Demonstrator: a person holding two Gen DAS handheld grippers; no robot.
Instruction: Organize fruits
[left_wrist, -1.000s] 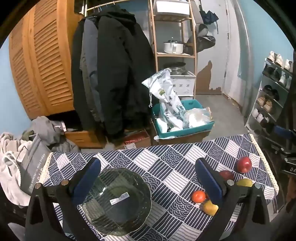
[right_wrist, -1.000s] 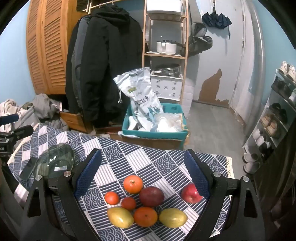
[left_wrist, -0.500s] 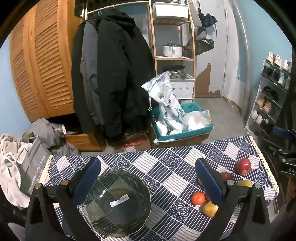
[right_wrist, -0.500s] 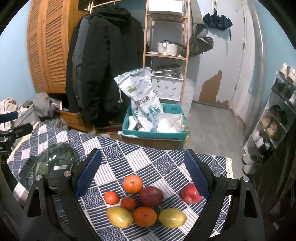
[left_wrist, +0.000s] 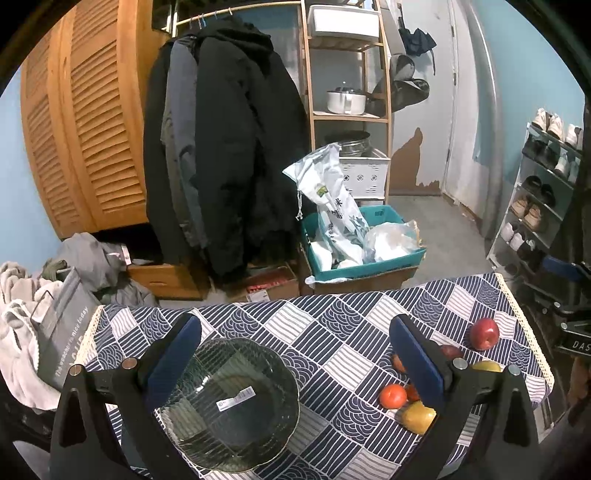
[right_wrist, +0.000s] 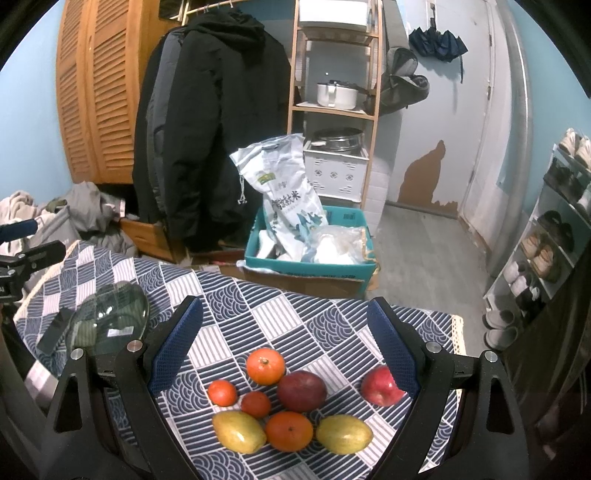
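A clear glass bowl (left_wrist: 231, 408) with a white label sits on the patterned tablecloth (left_wrist: 314, 332), just below my open, empty left gripper (left_wrist: 295, 350). It also shows at the left of the right wrist view (right_wrist: 110, 317). My right gripper (right_wrist: 284, 343) is open and empty above a cluster of fruit: a large orange (right_wrist: 266, 366), a dark red fruit (right_wrist: 302, 390), a red apple (right_wrist: 380, 387), two small tomatoes (right_wrist: 221, 393), another orange (right_wrist: 289, 431) and two yellow mangoes (right_wrist: 238, 431). The same fruit lies at the right in the left wrist view (left_wrist: 393, 396).
A dark flat object (right_wrist: 55, 330) lies left of the bowl. Beyond the table's far edge stand a teal crate (right_wrist: 310, 258) with a rice bag, hanging coats (right_wrist: 207, 129), a wooden shelf and a shoe rack (right_wrist: 554, 236). The other gripper shows at the left edge (right_wrist: 26, 254).
Both views have shifted slightly, as if the grippers rose or tilted a little. The bowl and fruit have not moved. Both grippers stay open.
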